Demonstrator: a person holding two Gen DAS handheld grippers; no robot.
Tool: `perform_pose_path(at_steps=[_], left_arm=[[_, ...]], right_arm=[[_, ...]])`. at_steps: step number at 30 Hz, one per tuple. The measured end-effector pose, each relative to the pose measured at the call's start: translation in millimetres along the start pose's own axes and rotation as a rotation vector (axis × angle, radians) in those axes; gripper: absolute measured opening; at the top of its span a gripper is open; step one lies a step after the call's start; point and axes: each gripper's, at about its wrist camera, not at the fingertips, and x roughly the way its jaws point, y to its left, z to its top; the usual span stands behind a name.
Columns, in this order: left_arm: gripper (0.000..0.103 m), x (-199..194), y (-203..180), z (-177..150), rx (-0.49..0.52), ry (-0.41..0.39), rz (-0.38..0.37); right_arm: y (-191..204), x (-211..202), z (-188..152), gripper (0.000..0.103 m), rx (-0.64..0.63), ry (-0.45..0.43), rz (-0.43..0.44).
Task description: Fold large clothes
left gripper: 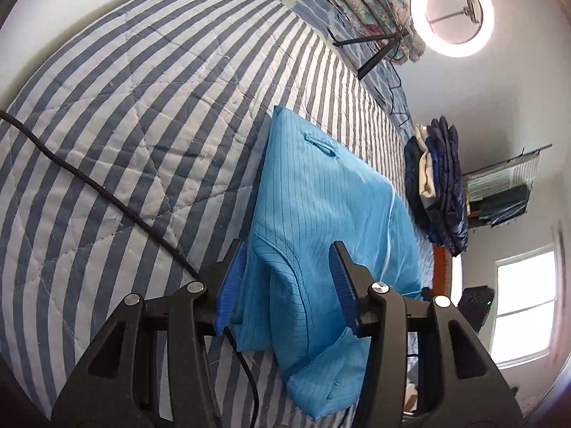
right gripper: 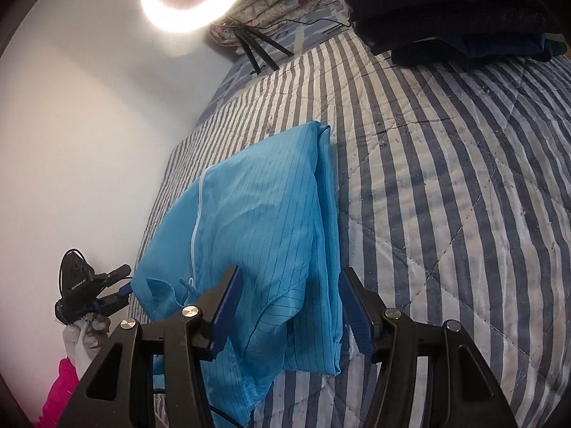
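Note:
A bright blue pinstriped garment [left gripper: 321, 214] lies partly folded on the striped quilt [left gripper: 125, 125], with a white zipper line along one side. My left gripper [left gripper: 289, 278] is open, its blue pads either side of the garment's near end. In the right wrist view the same garment [right gripper: 257, 221] lies ahead, and my right gripper [right gripper: 289, 306] is open with its pads astride the near edge of the cloth. The left gripper [right gripper: 107, 296] also shows there at the far left, beside the garment's other end.
A stack of folded dark clothes [left gripper: 439, 185] sits on the quilt beyond the garment, also in the right wrist view [right gripper: 456, 14]. A ring light [left gripper: 451, 14] on a tripod stands by the bed. A black cable [left gripper: 89, 185] crosses the quilt. A window [left gripper: 524, 303] is at right.

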Motion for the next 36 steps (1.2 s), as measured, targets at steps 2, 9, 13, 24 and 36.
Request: perform_pose_path(at_steps=[2, 9, 13, 24, 36], left_arm=[[0.035, 4, -5, -3, 0.019, 0.005, 0.005], [0.004, 13, -21, -13, 0.132, 0.015, 0.092], [0.003, 14, -28, -17, 0.171, 0.011, 0.108], [0.001, 25, -37, -37, 0.24, 0.035, 0.153], [0.007, 11, -43, -37, 0.277, 0.044, 0.168]], right_arm=[[0, 0, 0, 0.059, 0.007, 0.004, 0.014], [0, 15, 4, 0.03, 0.023, 0.044, 0.073], [4, 13, 5, 0.016, 0.0, 0.044, 0.07], [12, 12, 8, 0.004, -0.078, 0.041, -0.055], [23, -8, 13, 0.032, -0.157, 0.027, -0.145]])
